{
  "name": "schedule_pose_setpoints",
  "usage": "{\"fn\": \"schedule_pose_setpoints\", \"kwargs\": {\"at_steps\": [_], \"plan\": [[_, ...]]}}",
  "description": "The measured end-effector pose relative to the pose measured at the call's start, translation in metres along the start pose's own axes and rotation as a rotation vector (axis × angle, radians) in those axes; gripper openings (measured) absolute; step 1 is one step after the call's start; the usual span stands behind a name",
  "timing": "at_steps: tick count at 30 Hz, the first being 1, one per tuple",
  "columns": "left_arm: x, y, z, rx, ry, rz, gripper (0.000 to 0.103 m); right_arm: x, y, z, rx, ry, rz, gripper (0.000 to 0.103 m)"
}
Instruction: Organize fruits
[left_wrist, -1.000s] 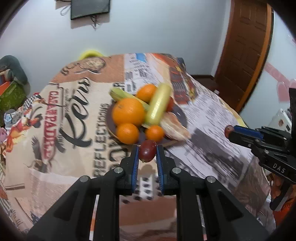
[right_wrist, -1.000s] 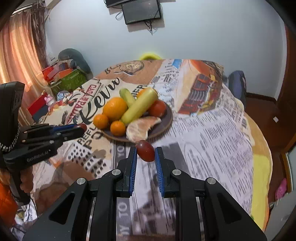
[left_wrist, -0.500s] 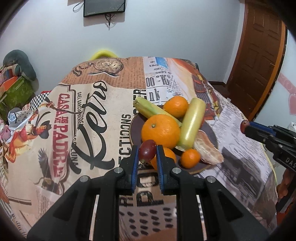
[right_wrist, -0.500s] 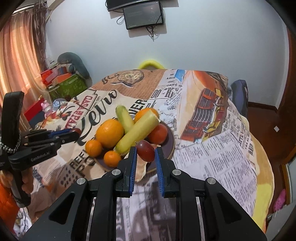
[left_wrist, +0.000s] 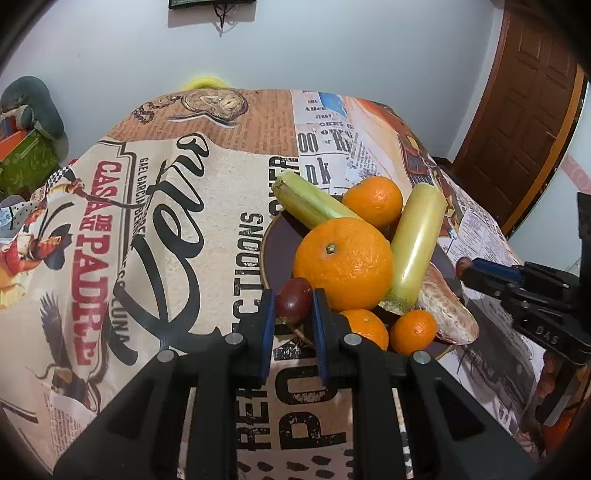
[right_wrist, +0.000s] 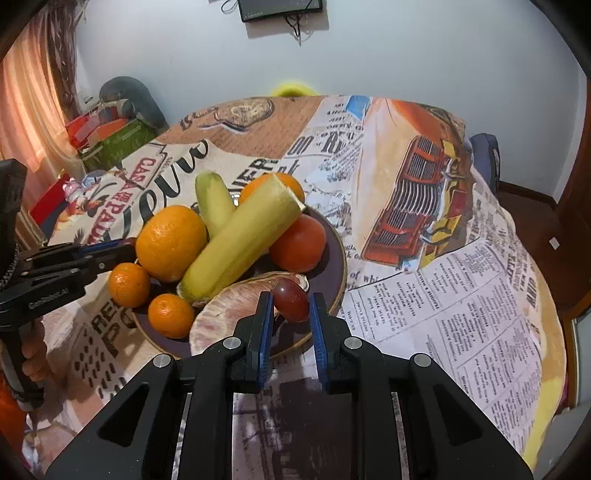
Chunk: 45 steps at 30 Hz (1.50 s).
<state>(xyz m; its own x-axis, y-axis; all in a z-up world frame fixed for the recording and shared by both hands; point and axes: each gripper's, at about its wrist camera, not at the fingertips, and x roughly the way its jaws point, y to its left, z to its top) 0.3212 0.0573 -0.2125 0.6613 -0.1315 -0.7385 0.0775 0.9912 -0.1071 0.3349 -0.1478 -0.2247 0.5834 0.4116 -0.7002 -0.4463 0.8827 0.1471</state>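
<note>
A dark plate (left_wrist: 275, 243) (right_wrist: 334, 258) holds a large orange (left_wrist: 343, 264) (right_wrist: 170, 248), smaller oranges (left_wrist: 373, 201), two yellow-green stalks (left_wrist: 417, 245) (right_wrist: 236, 247), a tomato (right_wrist: 297, 242) and a peeled citrus segment (left_wrist: 448, 310) (right_wrist: 229, 317). My left gripper (left_wrist: 293, 306) is shut on a red grape (left_wrist: 294, 300) over the plate's near left rim. My right gripper (right_wrist: 290, 306) is shut on another red grape (right_wrist: 290, 299) over the plate's near right part, above the segment. Each gripper shows in the other's view (left_wrist: 465, 266) (right_wrist: 127, 247).
The plate sits on a round table under a printed newspaper-pattern cloth (left_wrist: 177, 229) (right_wrist: 461, 280). A brown door (left_wrist: 528, 107) stands at the right. Boxes and a cushion (right_wrist: 118, 122) lie beyond the table's left edge. A yellow chair back (right_wrist: 293, 88) is behind the table.
Both grippers have moved forward and down toward the plate, each with its grape; the plate and fruit now loom larger and closer under the fingertips.
</note>
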Motion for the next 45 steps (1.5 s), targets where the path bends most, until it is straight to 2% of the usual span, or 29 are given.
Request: {"fn": "schedule_pose_setpoints", "kwargs": {"at_steps": [7, 12, 21, 26, 37, 41, 43, 45], "plan": [[0.000, 0.004, 0.000, -0.002, 0.008, -0.027, 0.020, 0.008, 0.001, 0.000, -0.015, 0.021, -0.001, 0.019], [-0.004, 0.004, 0.000, 0.002, -0.003, -0.024, 0.033, 0.008, 0.000, 0.000, -0.009, 0.025, 0.002, 0.023], [-0.041, -0.002, 0.003, 0.005, -0.062, -0.012, 0.035, -0.025, 0.002, 0.007, -0.007, -0.044, -0.013, 0.025], [-0.091, -0.011, 0.006, 0.008, -0.153, -0.001, 0.035, -0.066, 0.010, 0.013, -0.010, -0.124, -0.017, 0.025], [-0.228, -0.054, -0.003, 0.046, -0.410, -0.003, 0.035, -0.192, 0.052, 0.012, -0.045, -0.366, -0.001, 0.028], [-0.266, -0.065, -0.013, 0.043, -0.480, 0.005, 0.042, -0.227, 0.069, 0.005, -0.058, -0.441, 0.011, 0.032], [-0.281, -0.071, -0.020, 0.048, -0.511, 0.011, 0.047, -0.245, 0.081, -0.001, -0.074, -0.484, 0.012, 0.037], [-0.297, -0.077, -0.027, 0.061, -0.543, 0.022, 0.054, -0.256, 0.091, -0.007, -0.085, -0.524, 0.000, 0.047]]}}
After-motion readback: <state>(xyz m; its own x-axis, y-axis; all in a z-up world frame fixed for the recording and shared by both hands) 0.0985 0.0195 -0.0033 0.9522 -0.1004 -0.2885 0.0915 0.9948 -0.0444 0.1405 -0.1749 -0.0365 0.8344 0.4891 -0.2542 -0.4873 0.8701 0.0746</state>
